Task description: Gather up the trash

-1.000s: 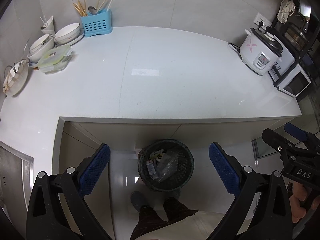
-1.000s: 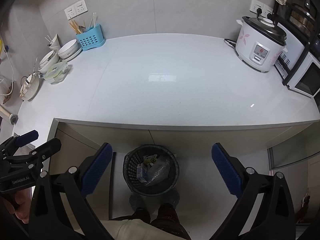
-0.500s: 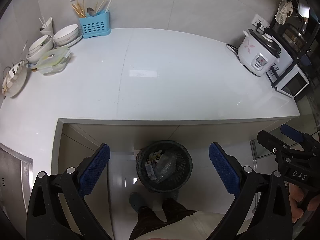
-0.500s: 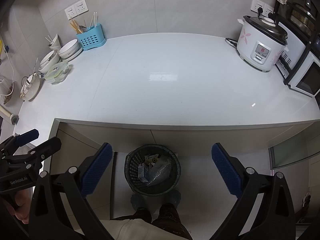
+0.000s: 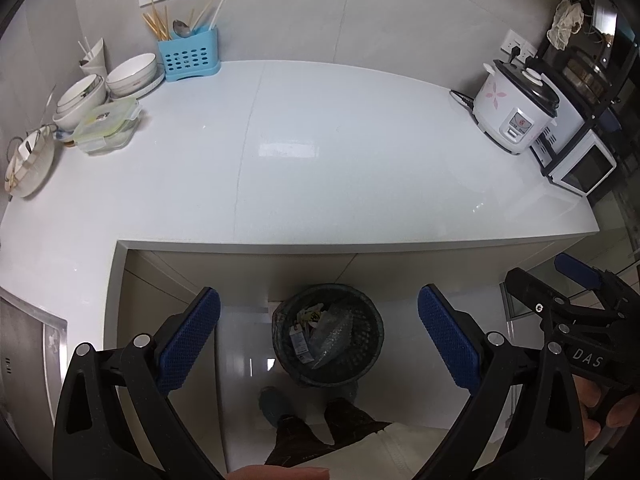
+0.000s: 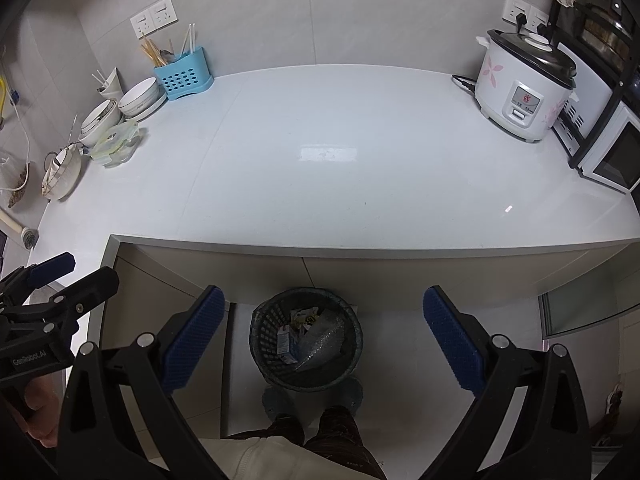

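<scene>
2 grippers hang over the floor, jaws spread wide and holding nothing: the left gripper (image 5: 318, 338) and the right gripper (image 6: 320, 338). At lower centre of both views, the dark waste basket (image 5: 370, 344) holds trash (image 5: 320, 334), below the white tabletop (image 5: 320, 152) edge.

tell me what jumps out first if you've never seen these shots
The dark mesh trash basket on the floor below the counter edge, holding wrappers and a crumpled clear bag, framed by the open right gripper. Next, the broad white countertop, with a flowered rice cooker at its far right.
</scene>
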Demonstrator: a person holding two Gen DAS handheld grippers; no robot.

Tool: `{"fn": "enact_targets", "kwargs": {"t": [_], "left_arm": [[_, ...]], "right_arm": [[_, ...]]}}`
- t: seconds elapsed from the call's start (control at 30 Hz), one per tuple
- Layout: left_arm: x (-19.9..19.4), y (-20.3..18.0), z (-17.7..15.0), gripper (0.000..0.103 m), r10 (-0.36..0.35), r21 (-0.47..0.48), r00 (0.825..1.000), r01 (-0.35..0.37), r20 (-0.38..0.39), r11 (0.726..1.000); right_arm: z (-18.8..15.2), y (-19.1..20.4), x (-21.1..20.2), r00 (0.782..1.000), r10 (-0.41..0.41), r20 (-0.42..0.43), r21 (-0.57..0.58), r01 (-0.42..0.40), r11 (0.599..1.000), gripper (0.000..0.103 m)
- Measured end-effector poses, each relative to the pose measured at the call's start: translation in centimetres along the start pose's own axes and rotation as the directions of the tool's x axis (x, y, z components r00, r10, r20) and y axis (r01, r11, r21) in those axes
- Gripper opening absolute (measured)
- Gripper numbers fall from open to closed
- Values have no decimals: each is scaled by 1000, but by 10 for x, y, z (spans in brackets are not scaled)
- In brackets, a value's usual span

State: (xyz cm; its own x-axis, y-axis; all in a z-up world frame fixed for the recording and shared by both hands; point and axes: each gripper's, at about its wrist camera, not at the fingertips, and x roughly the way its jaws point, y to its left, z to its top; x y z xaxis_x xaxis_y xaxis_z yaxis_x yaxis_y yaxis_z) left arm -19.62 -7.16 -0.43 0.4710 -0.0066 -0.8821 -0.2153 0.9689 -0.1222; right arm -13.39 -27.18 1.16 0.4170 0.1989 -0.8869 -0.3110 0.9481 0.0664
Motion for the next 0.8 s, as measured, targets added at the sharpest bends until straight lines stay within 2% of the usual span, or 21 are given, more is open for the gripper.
{"fn": "enact_targets", "kwargs": {"t": [0.43, 0.57, 0.8], "left_arm": [[4, 1, -1, 97, 18, 11, 1000, -17, -12, 1000], [1, -2, -3, 97, 21, 26, 1000, -21, 9, 999], [1, 3, -1, 97, 6, -6, 1000, -6, 3, 1000]], "right_arm": [[0, 1, 0, 1000, 2, 2, 2, -2, 1000, 95], [0, 1, 0, 1000, 3, 1, 1, -3, 1000, 95], [0, 1, -1, 1000, 3, 2, 2, -3, 1000, 95]]}}
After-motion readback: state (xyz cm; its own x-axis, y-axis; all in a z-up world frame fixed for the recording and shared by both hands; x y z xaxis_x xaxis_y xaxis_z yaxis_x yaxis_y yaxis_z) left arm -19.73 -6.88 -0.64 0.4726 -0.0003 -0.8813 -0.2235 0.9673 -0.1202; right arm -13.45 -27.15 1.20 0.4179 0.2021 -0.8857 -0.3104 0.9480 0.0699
